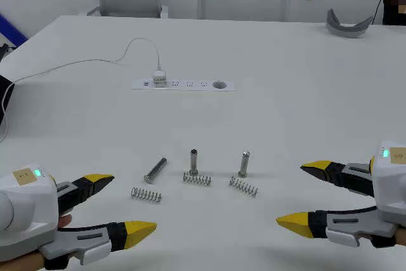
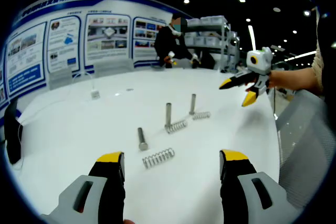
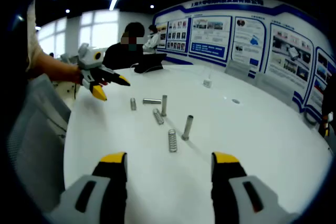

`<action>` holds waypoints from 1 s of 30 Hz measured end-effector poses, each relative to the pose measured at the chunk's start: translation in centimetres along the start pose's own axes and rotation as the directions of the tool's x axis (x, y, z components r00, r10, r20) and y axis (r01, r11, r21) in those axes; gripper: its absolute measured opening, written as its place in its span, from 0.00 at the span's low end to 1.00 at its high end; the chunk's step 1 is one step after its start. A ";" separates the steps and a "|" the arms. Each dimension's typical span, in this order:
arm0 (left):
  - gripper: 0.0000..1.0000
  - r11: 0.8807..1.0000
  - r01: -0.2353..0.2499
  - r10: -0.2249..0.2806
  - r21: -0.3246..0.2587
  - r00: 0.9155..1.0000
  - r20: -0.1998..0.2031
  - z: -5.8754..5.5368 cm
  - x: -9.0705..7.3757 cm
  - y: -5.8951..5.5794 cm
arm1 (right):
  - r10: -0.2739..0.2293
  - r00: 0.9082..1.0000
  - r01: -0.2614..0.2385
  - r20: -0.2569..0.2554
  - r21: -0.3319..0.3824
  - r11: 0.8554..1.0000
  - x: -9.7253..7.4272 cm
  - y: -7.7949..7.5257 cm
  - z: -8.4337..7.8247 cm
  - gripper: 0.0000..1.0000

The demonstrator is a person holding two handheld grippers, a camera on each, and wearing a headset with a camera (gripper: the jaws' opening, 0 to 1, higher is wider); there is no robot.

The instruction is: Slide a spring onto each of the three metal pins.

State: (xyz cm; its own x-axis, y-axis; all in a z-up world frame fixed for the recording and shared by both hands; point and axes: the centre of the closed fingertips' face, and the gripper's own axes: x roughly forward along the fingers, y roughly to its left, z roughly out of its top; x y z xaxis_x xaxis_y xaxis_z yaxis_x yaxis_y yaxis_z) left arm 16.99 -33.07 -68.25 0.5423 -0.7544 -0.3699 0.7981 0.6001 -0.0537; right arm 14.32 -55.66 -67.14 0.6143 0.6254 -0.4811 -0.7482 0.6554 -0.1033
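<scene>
Left tongs (image 1: 134, 201) and right tongs (image 1: 290, 194) gape empty — flanking pins (image 1: 193, 162), springs (image 1: 196, 179) — power strip (image 1: 183, 84) beyond.

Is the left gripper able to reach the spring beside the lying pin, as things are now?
Probably yes. The left gripper is open, and that spring lies on the bare table just ahead of its tips, nothing between them.

3x pins (image 1: 155, 170) (image 1: 193, 162) (image 1: 244, 163), 3x springs (image 1: 146, 194) (image 1: 197, 179) (image 1: 243, 186)
</scene>
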 end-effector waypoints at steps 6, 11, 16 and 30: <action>0.74 1.000 -0.006 0.006 -0.001 1.000 0.001 0.2 -0.1 0.2 | -0.002 1.000 0.002 -0.003 0.000 1.000 -0.1 0.0 -0.1 0.66; 0.74 1.000 -0.007 0.007 -0.001 1.000 0.000 0.2 -0.1 0.3 | -0.005 1.000 0.005 -0.003 0.005 1.000 -0.1 -0.1 -0.1 0.66; 0.74 1.000 -0.008 0.008 0.002 1.000 -0.001 0.2 0.0 0.3 | -0.007 1.000 0.007 -0.002 0.008 1.000 -0.1 -0.1 -0.1 0.66; 0.73 1.000 -0.019 0.019 0.019 1.000 -0.001 1.1 0.2 1.4 | -0.012 1.000 0.012 -0.002 0.011 1.000 -0.1 -0.1 0.0 0.67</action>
State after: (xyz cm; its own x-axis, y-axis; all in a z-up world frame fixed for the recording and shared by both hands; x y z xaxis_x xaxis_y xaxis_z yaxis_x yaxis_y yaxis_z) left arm 18.45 -32.67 -67.41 0.5567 -0.7428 -0.3719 0.7928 0.6088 -0.0291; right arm 14.35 -55.85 -67.11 0.6228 0.6166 -0.4816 -0.7380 0.6674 -0.0999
